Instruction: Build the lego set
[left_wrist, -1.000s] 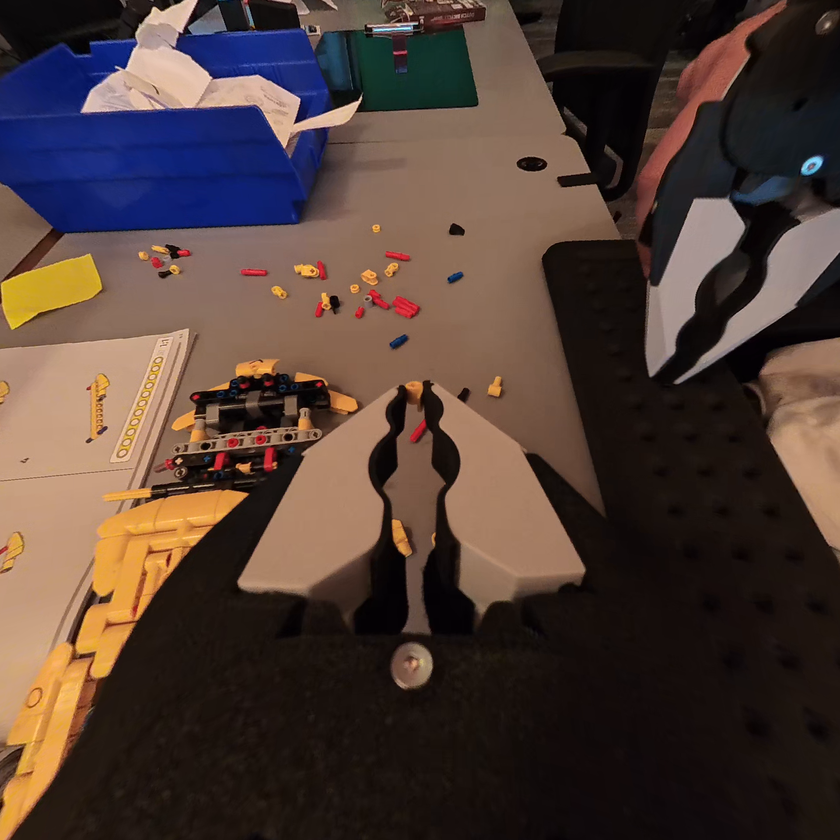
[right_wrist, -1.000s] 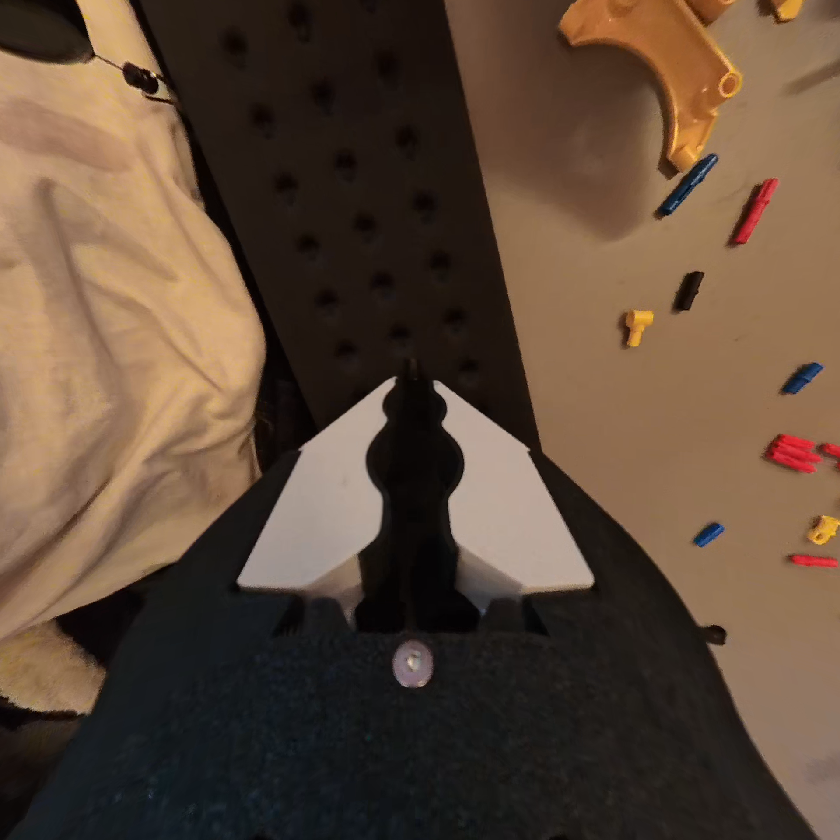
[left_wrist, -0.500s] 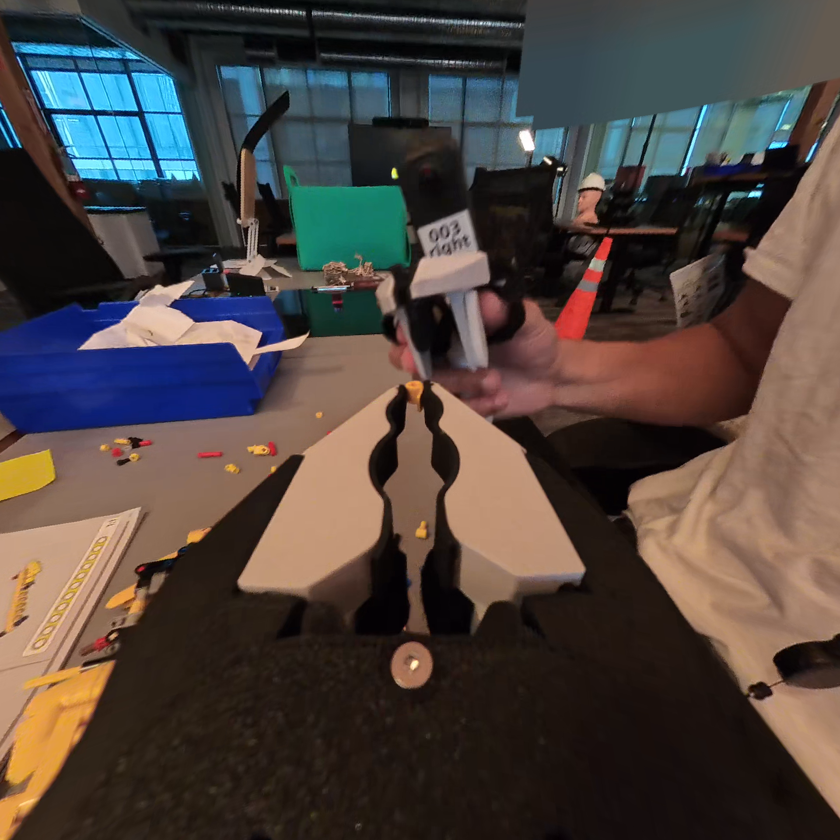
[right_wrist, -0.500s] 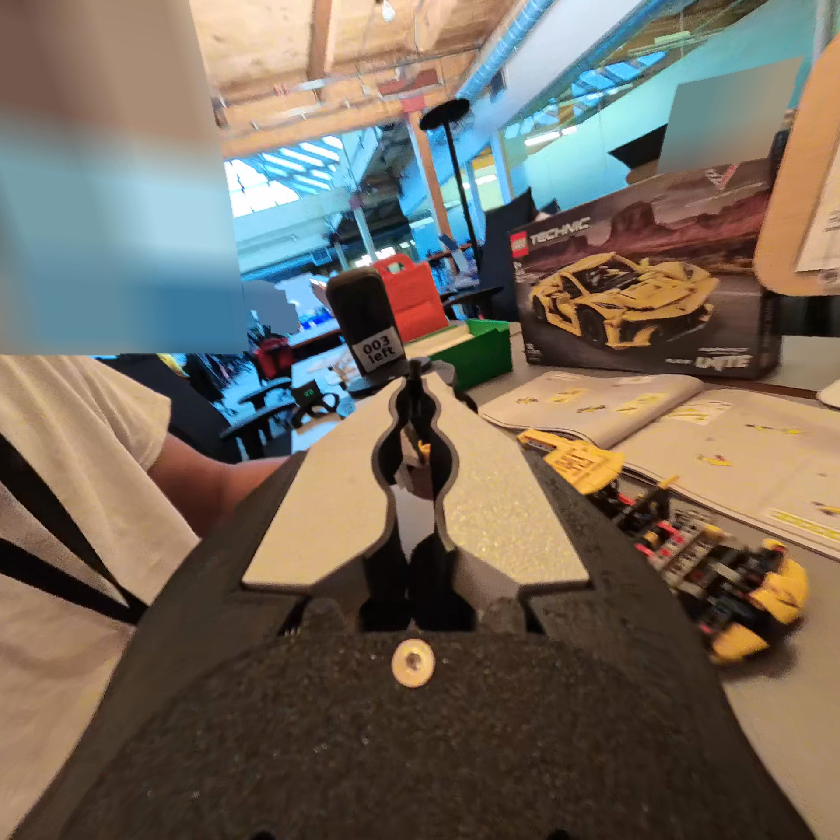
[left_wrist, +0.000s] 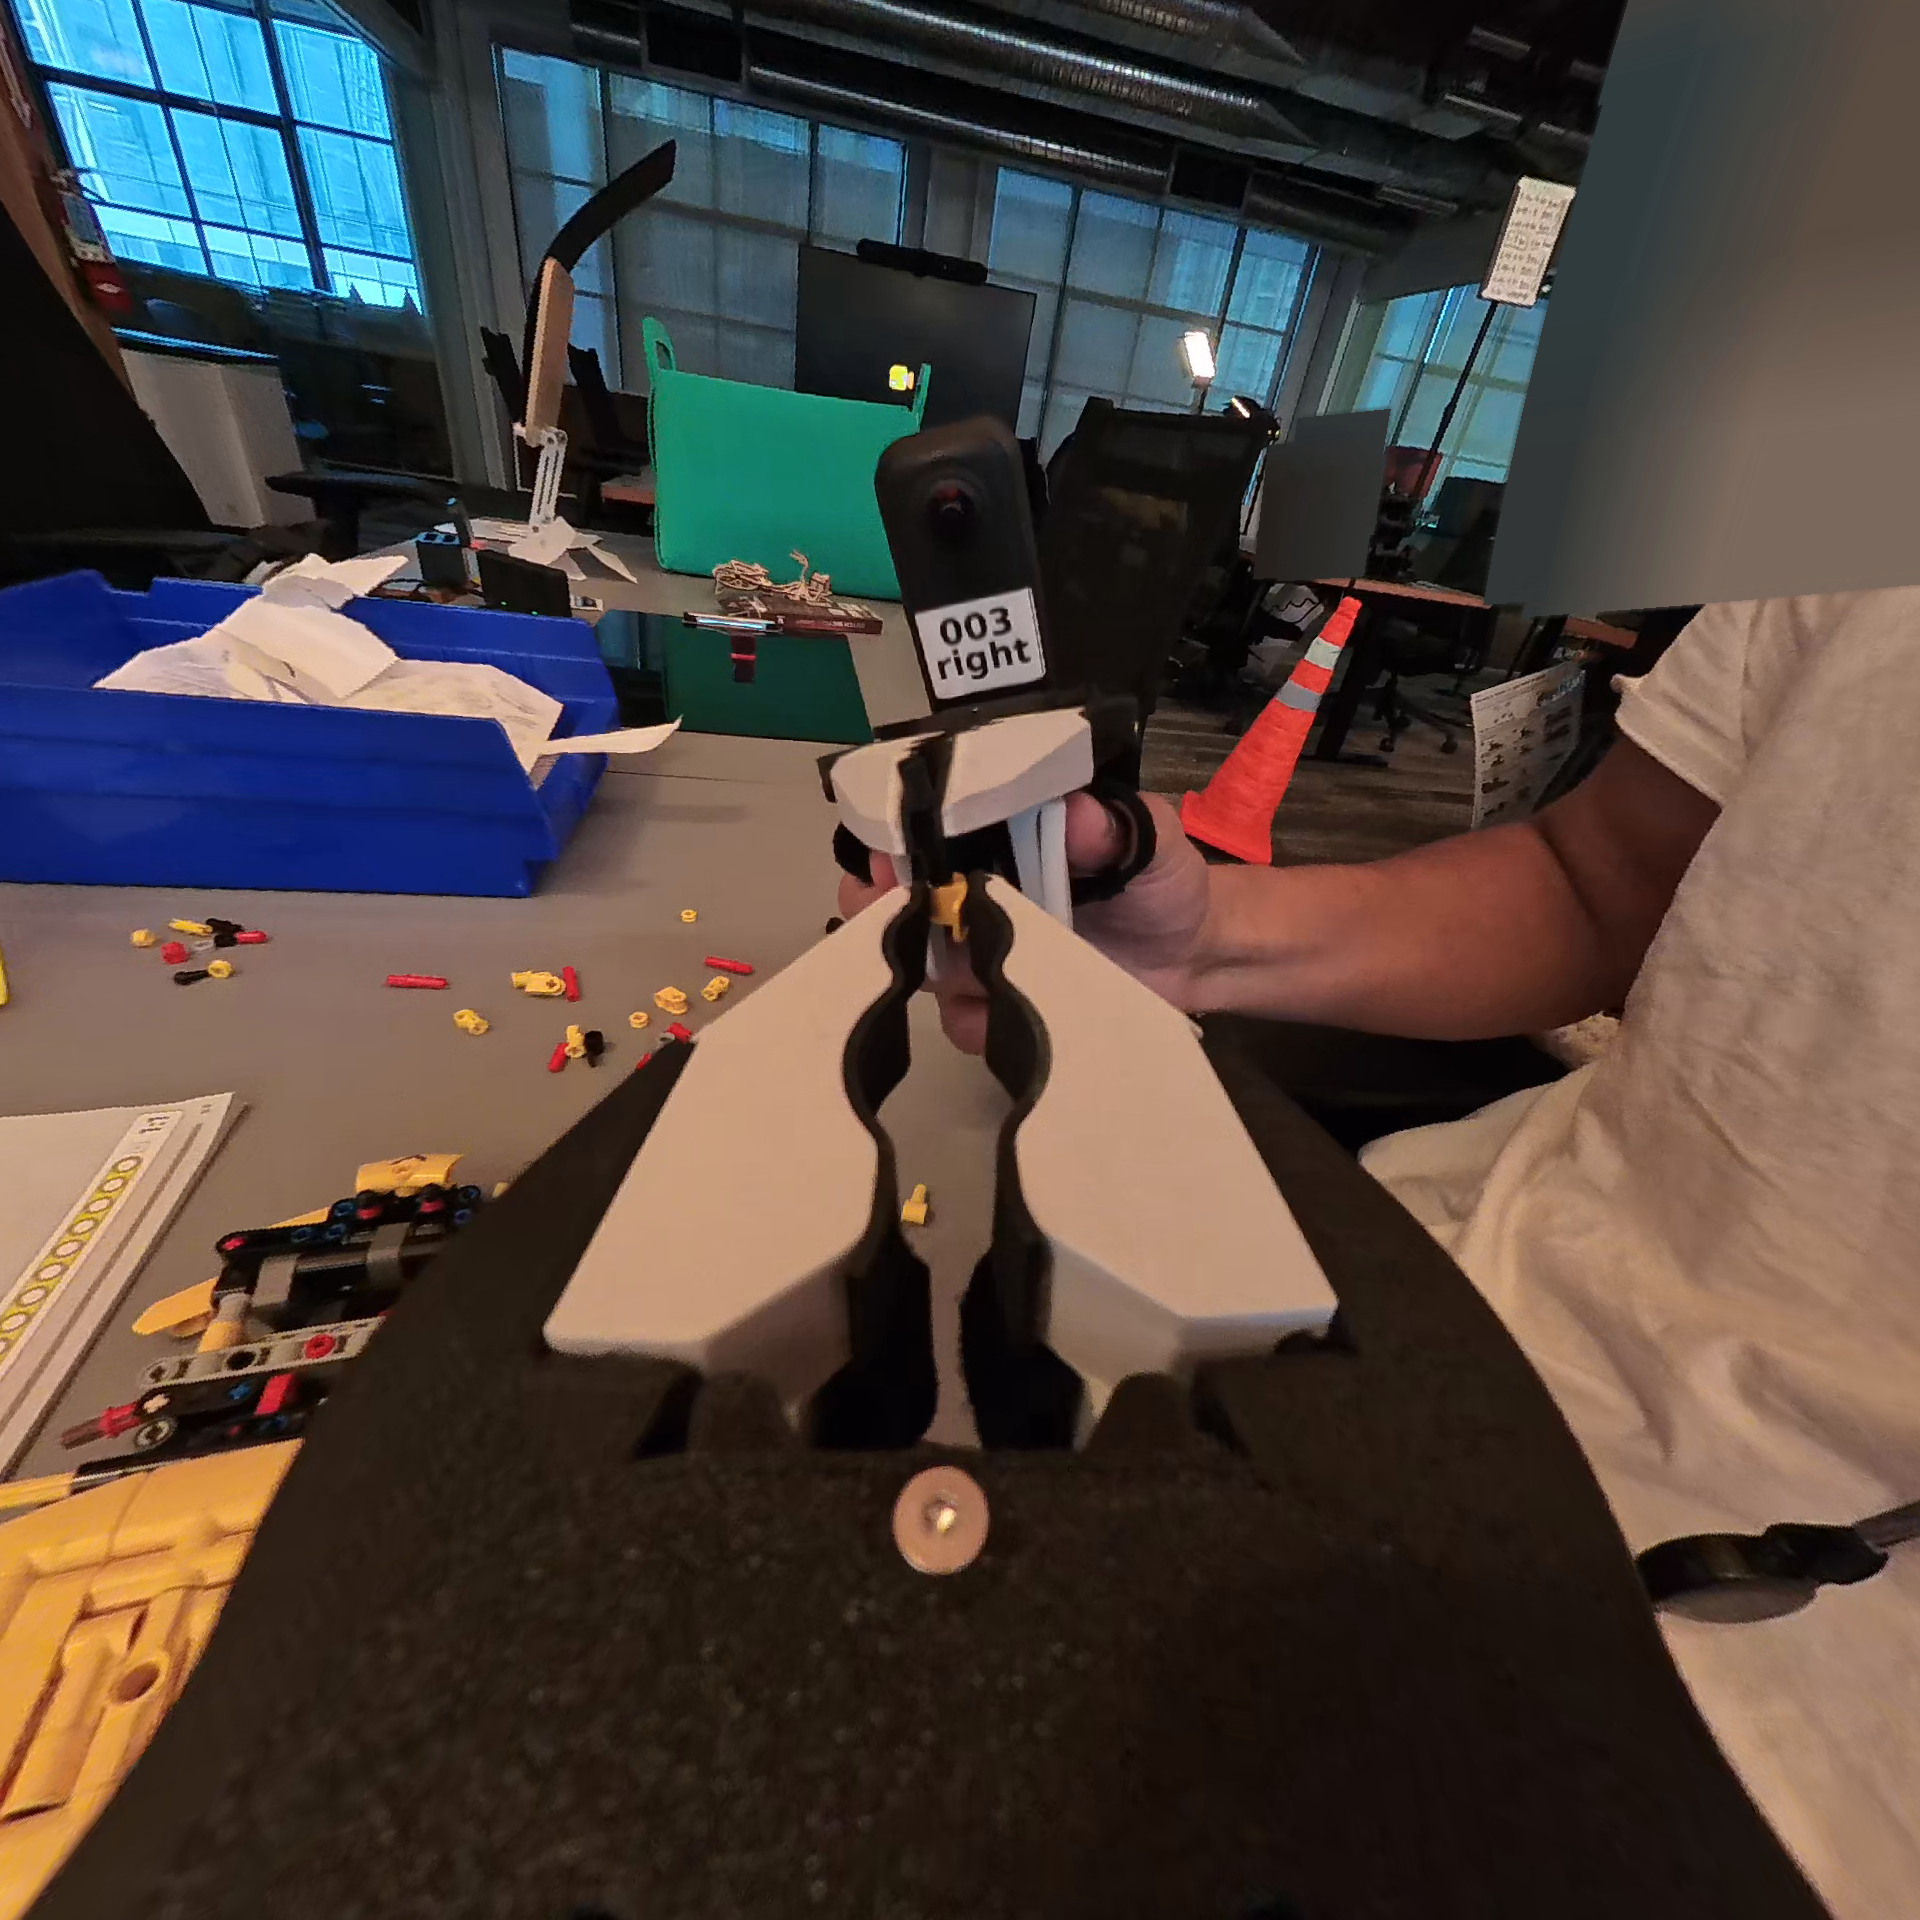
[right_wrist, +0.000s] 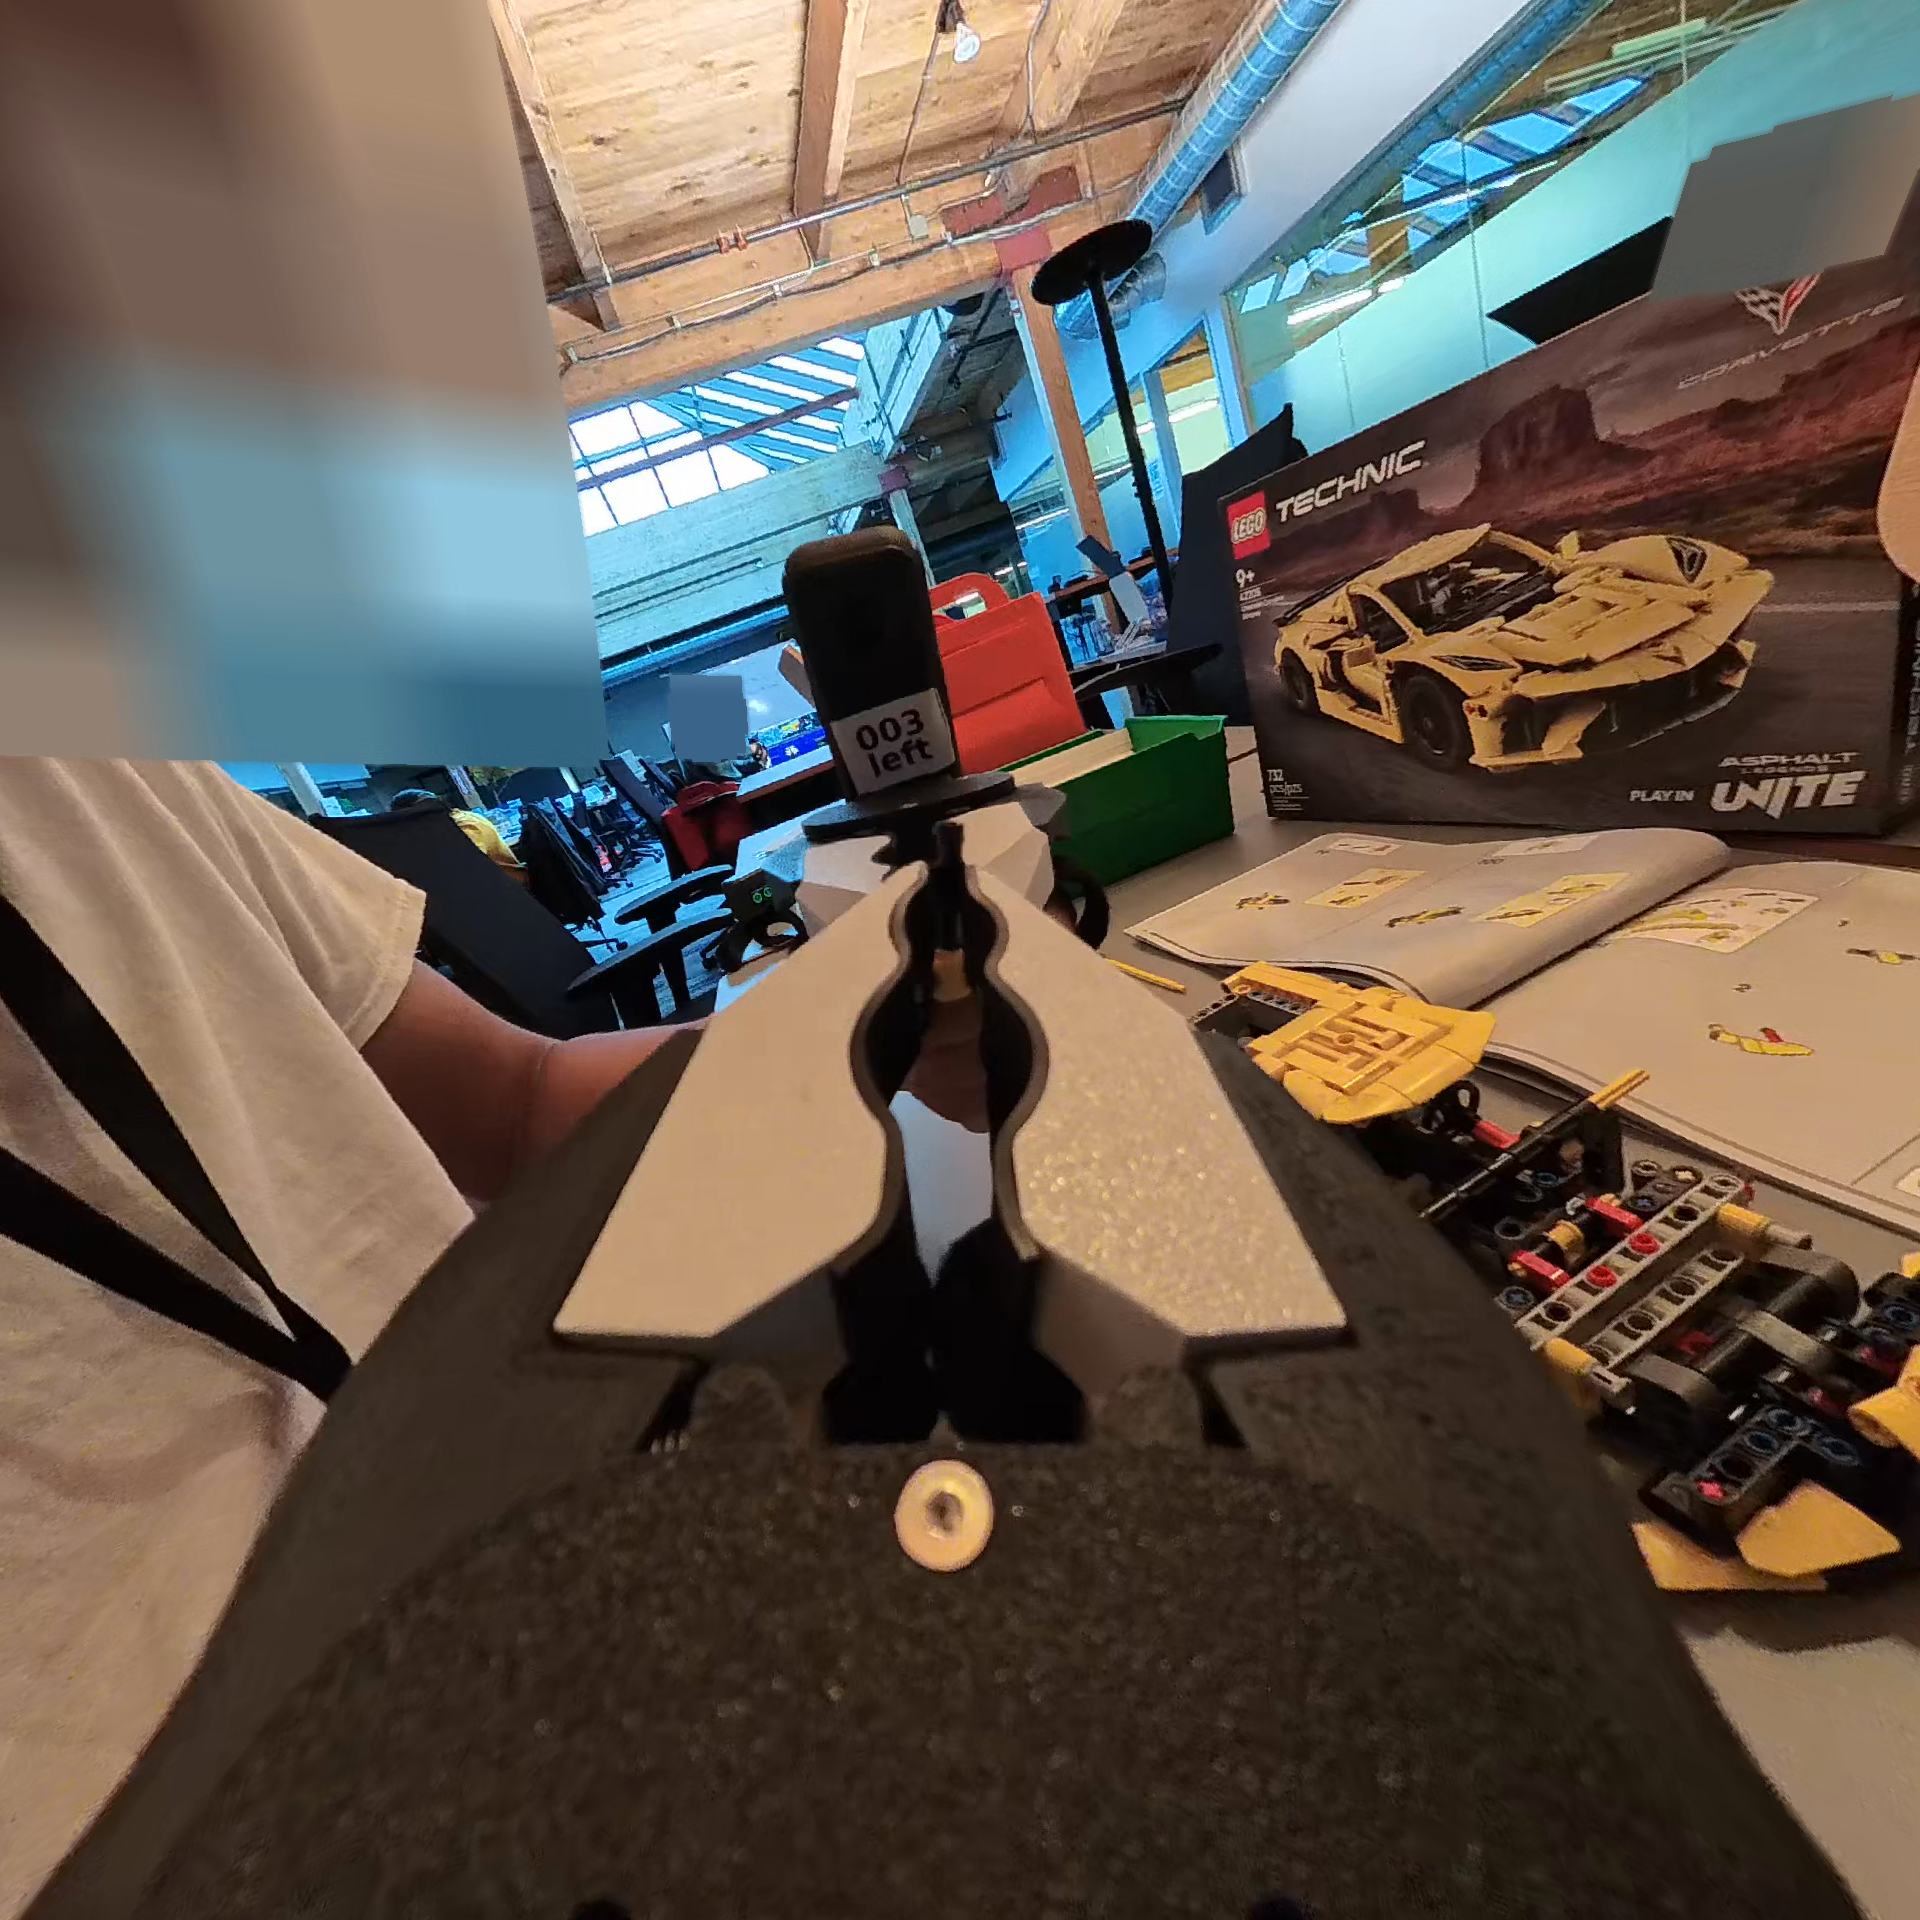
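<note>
**Two small pieces held tip to tip above the table**

We hold both tools raised over the grey table (left_wrist: 665, 831), facing each other. The left gripper (left_wrist: 948, 902) is pinched narrow on a small yellow connector (left_wrist: 948, 900) at its very tips. The right gripper (right_wrist: 948, 844) is closed on a thin black pin (right_wrist: 948, 862); just past it, between its fingers, we see the yellow connector (right_wrist: 945, 971) in the other tool. The two pieces sit touching or nearly so; we cannot tell which.

Handling judgement: both pieces look light, rigid and smooth, so we expect them to twist or pop out if pushed off-axis. Best hold is across the flat sides, leaving the mating end bare.

The half-built car frame (right_wrist: 1662, 1309) rests on the table beside the open instruction booklet (right_wrist: 1558, 935). Loose pins (left_wrist: 540, 987) lie scattered near the blue bin (left_wrist: 312, 790).
</note>
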